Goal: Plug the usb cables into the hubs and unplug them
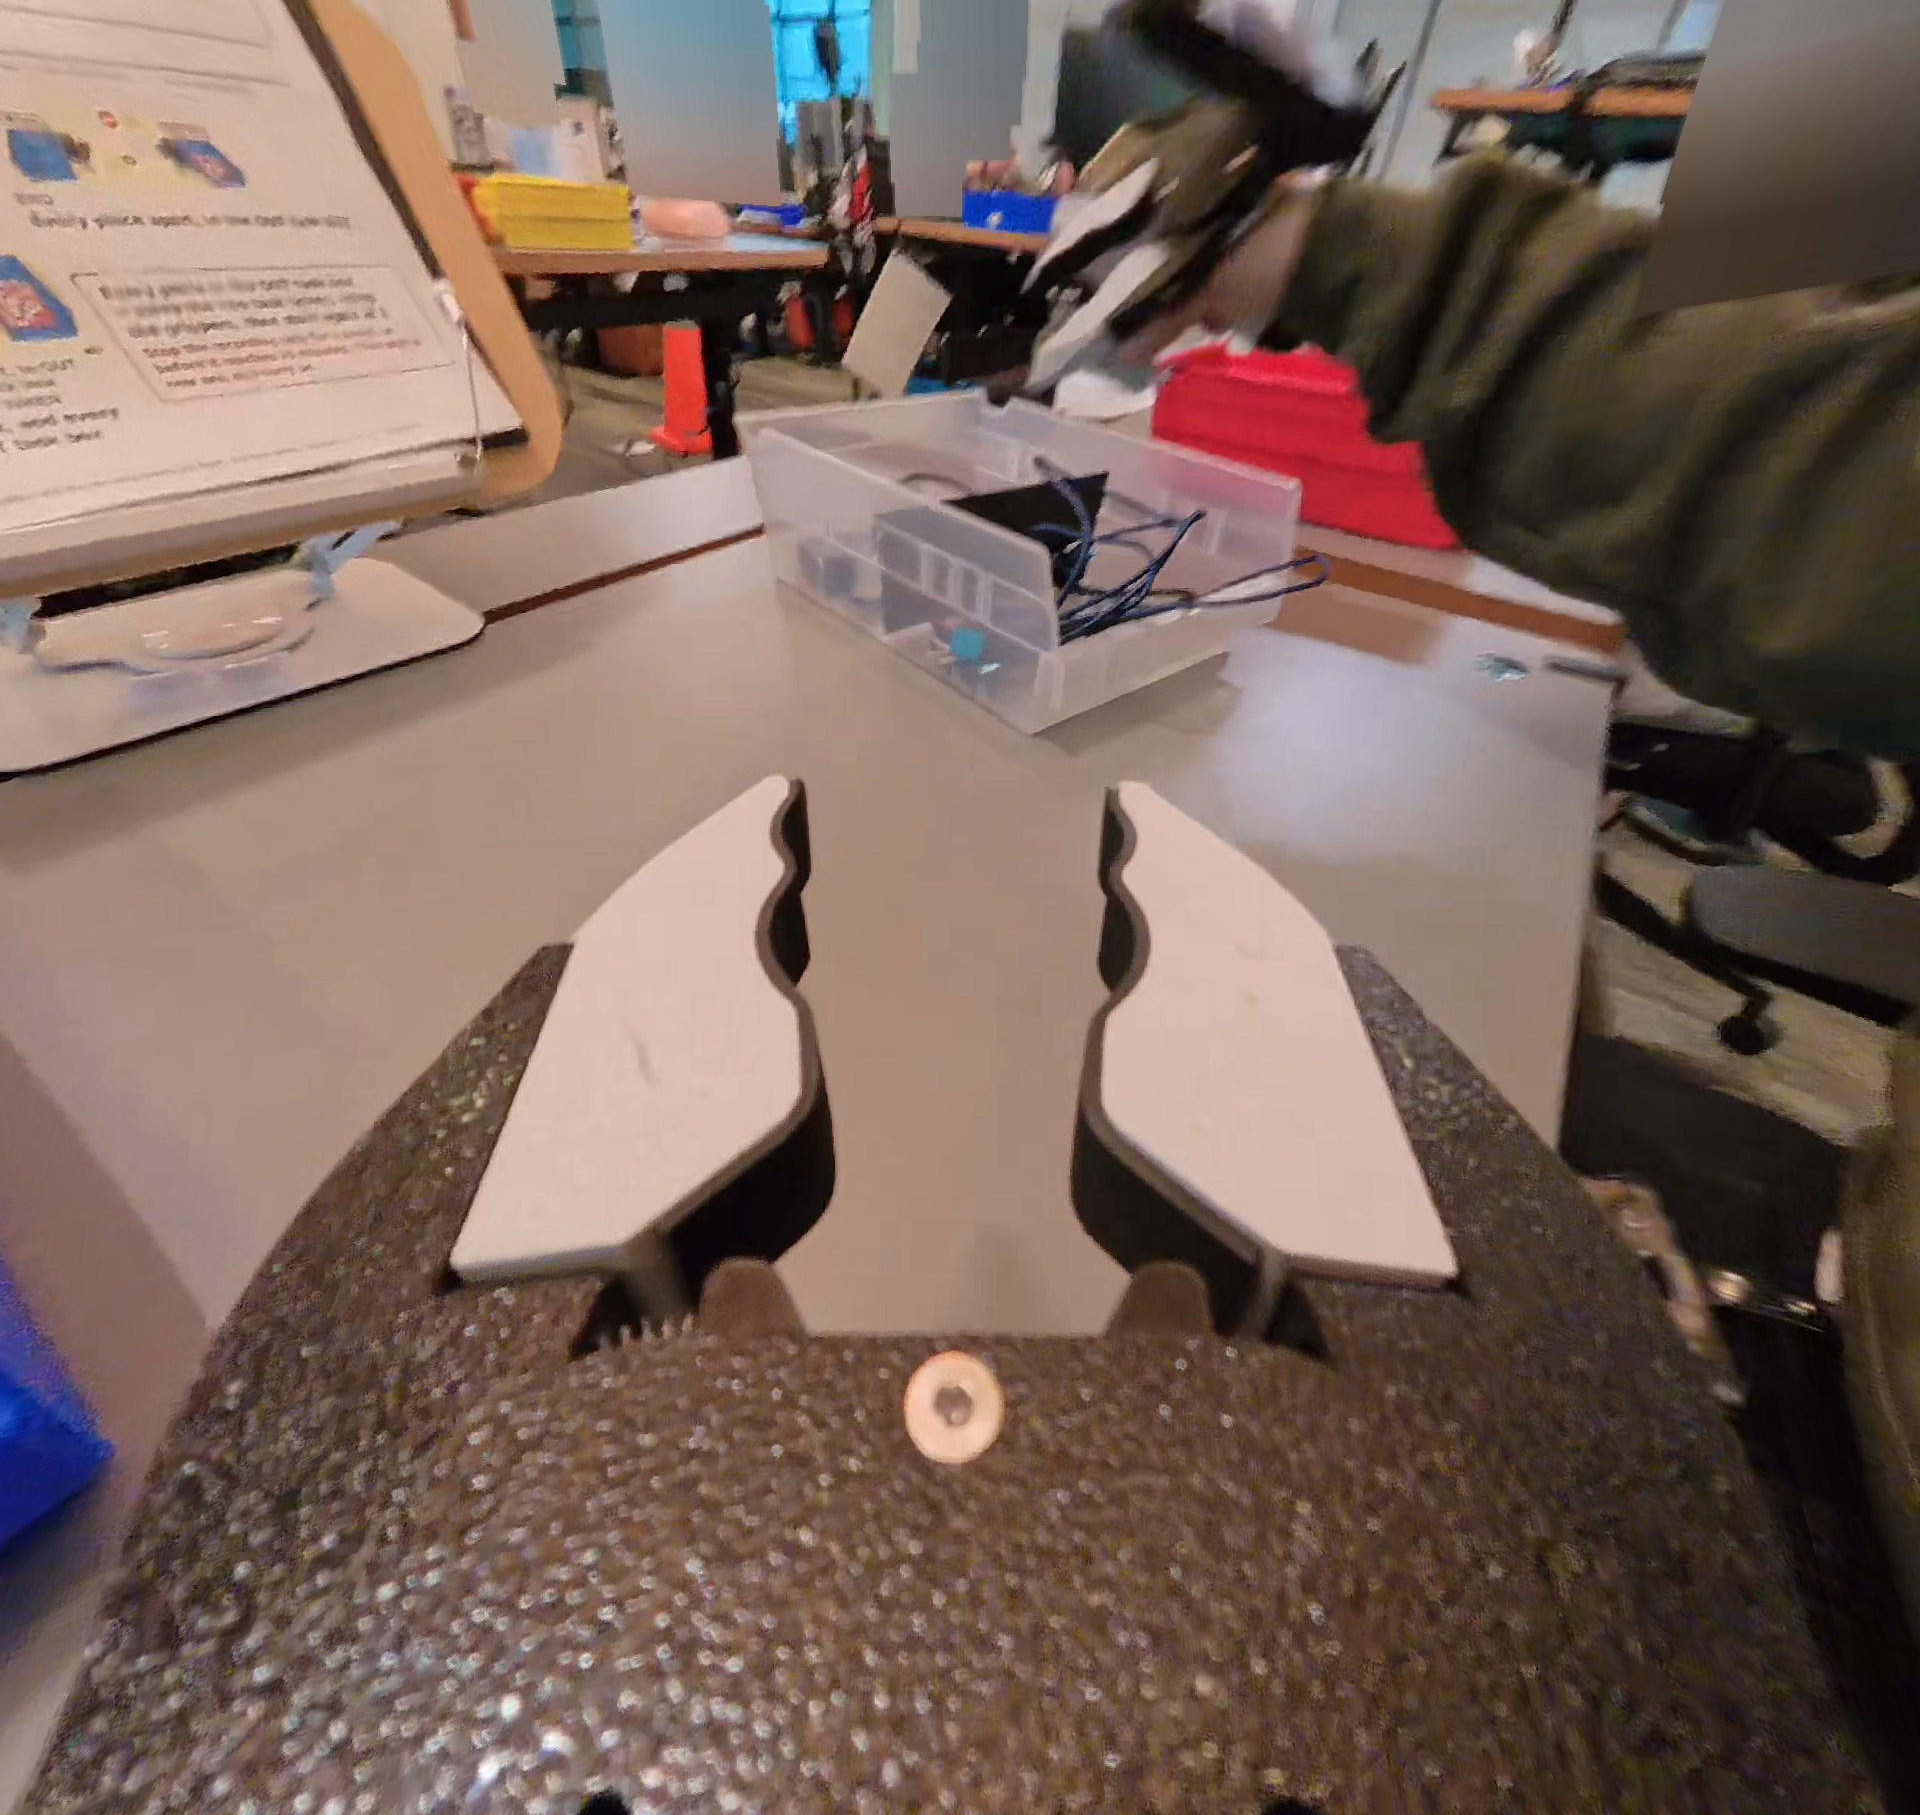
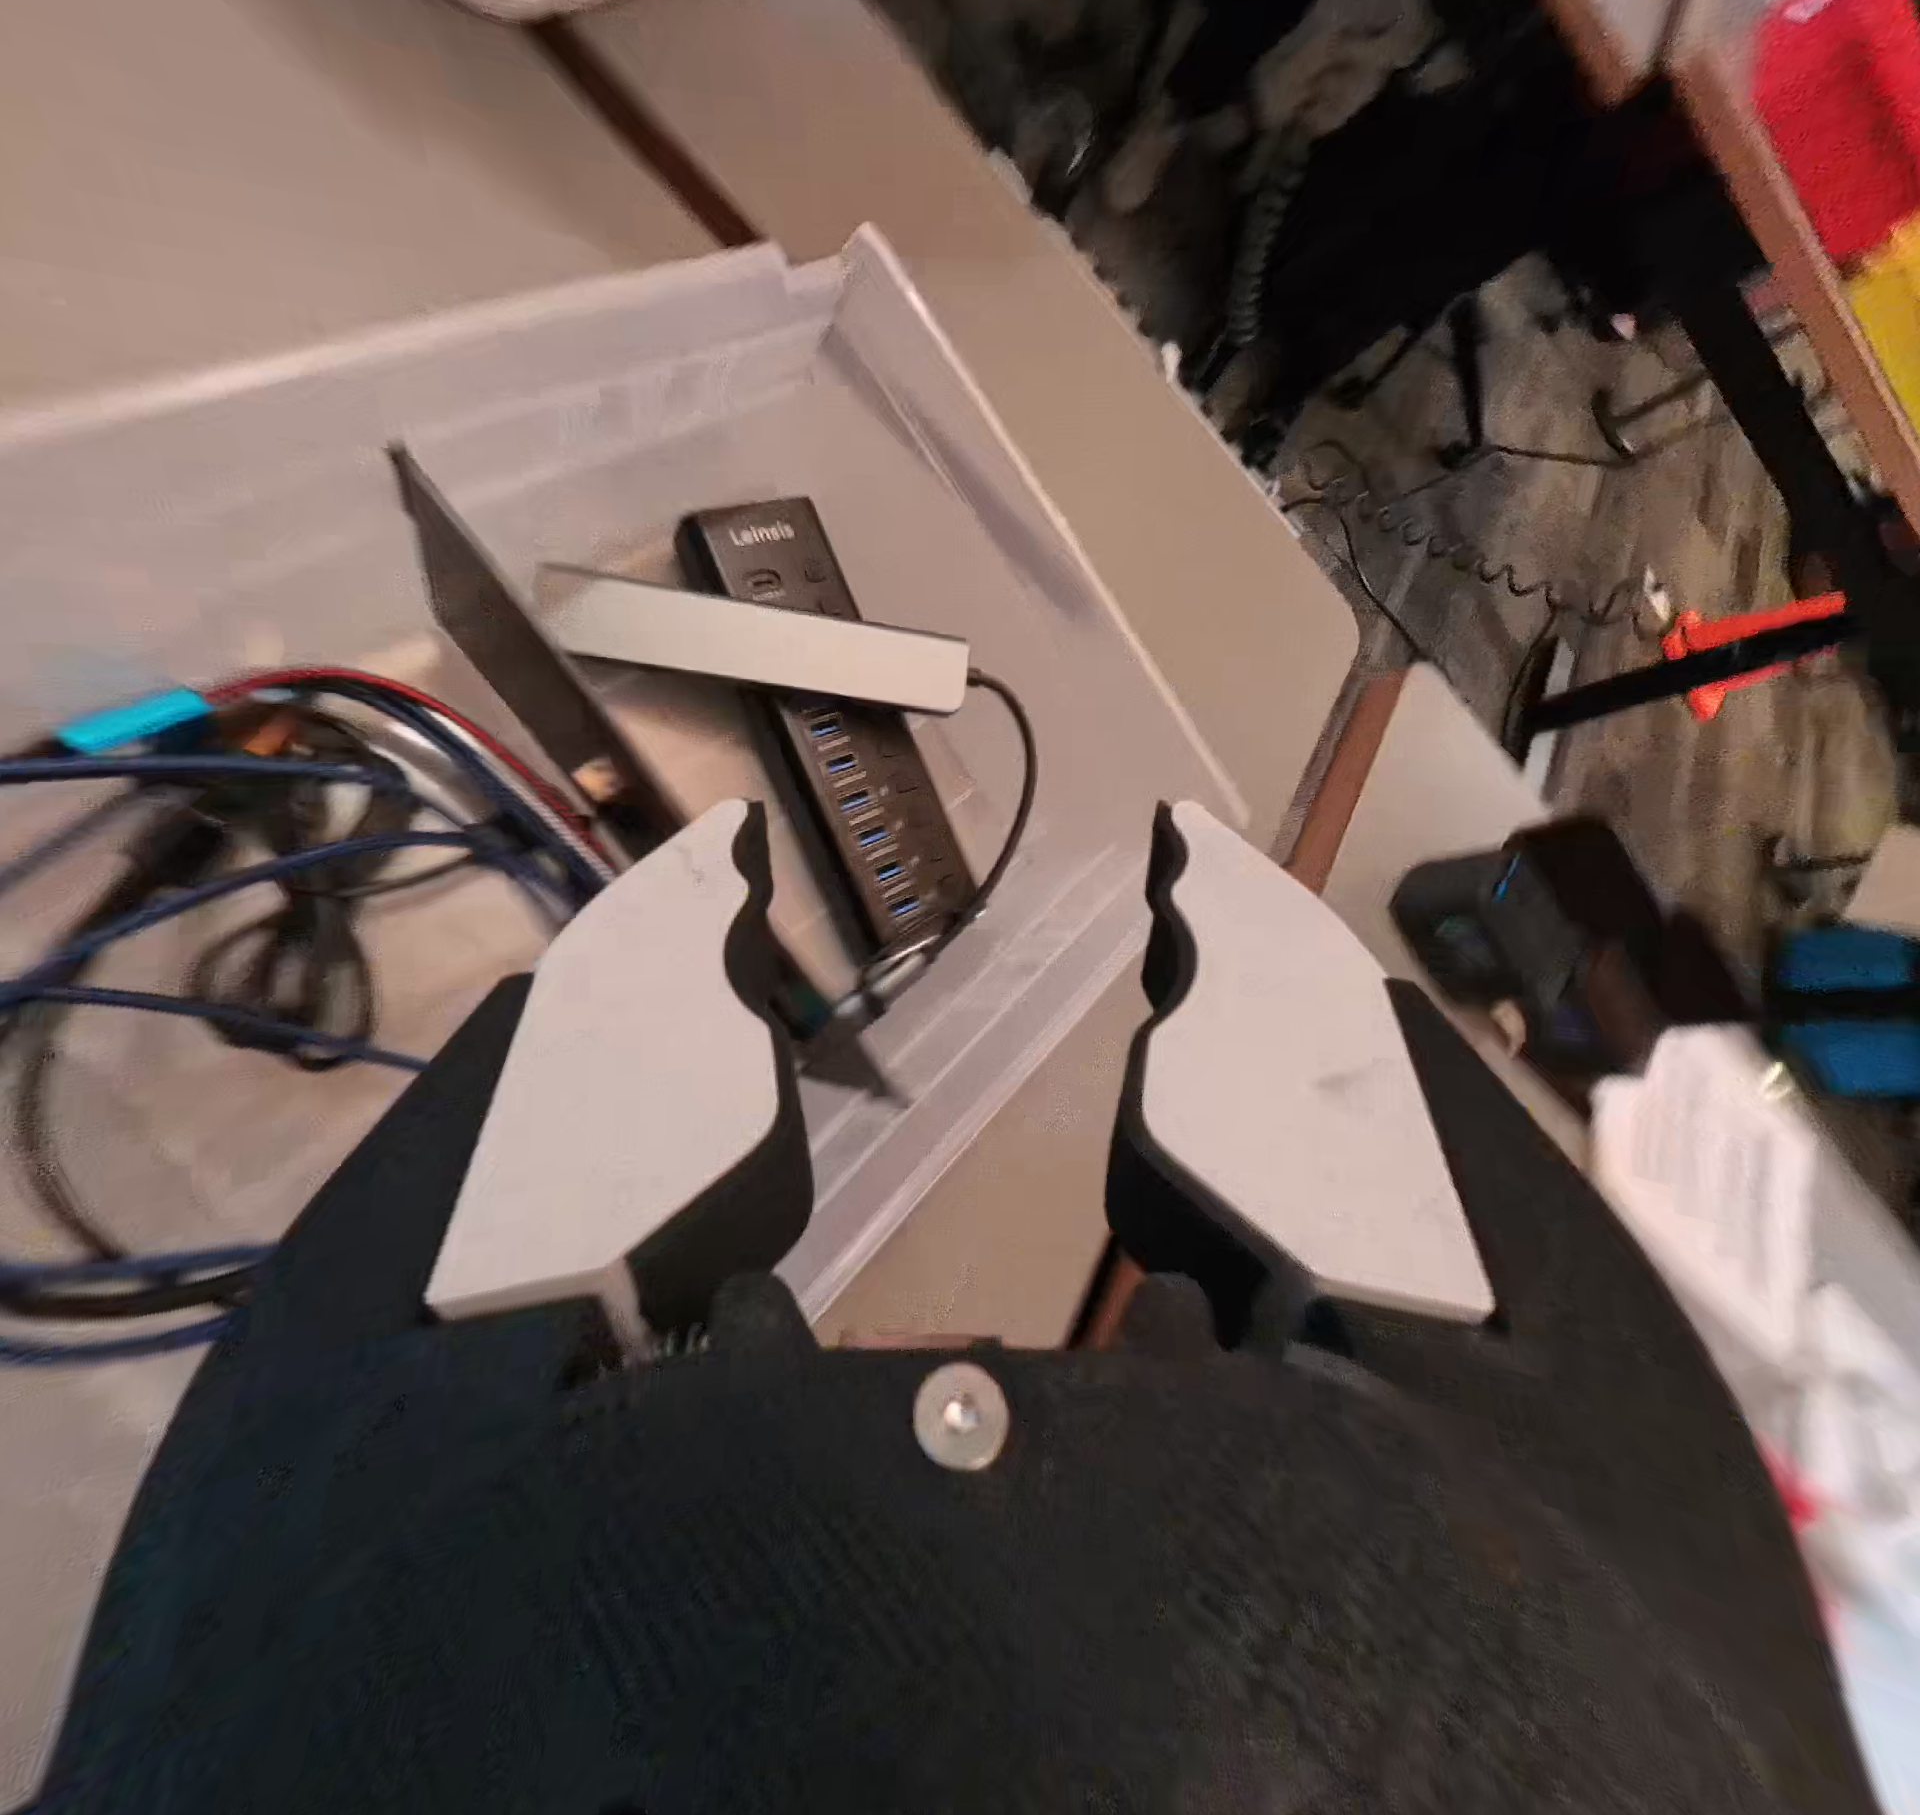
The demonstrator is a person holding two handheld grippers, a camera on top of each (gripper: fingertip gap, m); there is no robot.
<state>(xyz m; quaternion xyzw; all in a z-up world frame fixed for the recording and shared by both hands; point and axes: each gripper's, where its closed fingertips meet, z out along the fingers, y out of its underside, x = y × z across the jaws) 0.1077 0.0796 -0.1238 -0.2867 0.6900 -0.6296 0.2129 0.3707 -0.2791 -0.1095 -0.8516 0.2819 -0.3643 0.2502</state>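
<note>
Bare grey table (image 1: 644, 726) surrounds clear bin (image 1: 1143, 664); cables (image 2: 260, 861) inside.

Hubs: two, a black hub (image 2: 831, 716) and a silver hub (image 2: 753, 645) lying across it
Clear bin (image 1: 1174, 653): one
Cables (image 2: 208, 892): several, tangled, perhaps five or six
Grippers: two, left gripper (image 1: 954, 809), right gripper (image 2: 956, 830)

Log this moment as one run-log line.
left gripper: open, empty | right gripper: open, above black hub | silver hub: lying across it
</note>
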